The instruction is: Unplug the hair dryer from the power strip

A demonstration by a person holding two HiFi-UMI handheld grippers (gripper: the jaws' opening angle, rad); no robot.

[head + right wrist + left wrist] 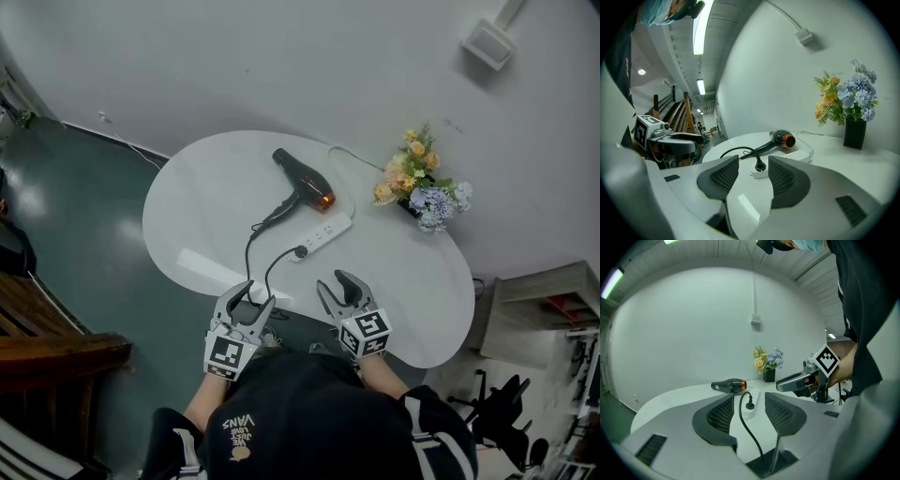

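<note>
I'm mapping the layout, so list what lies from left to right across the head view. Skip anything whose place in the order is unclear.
left tongs → power strip → flowers

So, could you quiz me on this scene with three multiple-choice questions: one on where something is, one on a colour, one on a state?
1. Where do the flowers stand?
A. on the floor
B. on the white table, right of the hair dryer in the head view
C. on a chair

2. What colour is the ring at the hair dryer's mouth?
A. orange
B. green
C. blue

3. How is the black plug?
A. lying loose on the table
B. held in a claw
C. seated in the power strip

Answers: 1 B, the flowers sit on the tabletop to the dryer's right. 2 A, the ring shows orange in every view. 3 C, the plug stands in the strip, and the left claw and right claw are both open and empty.
</note>
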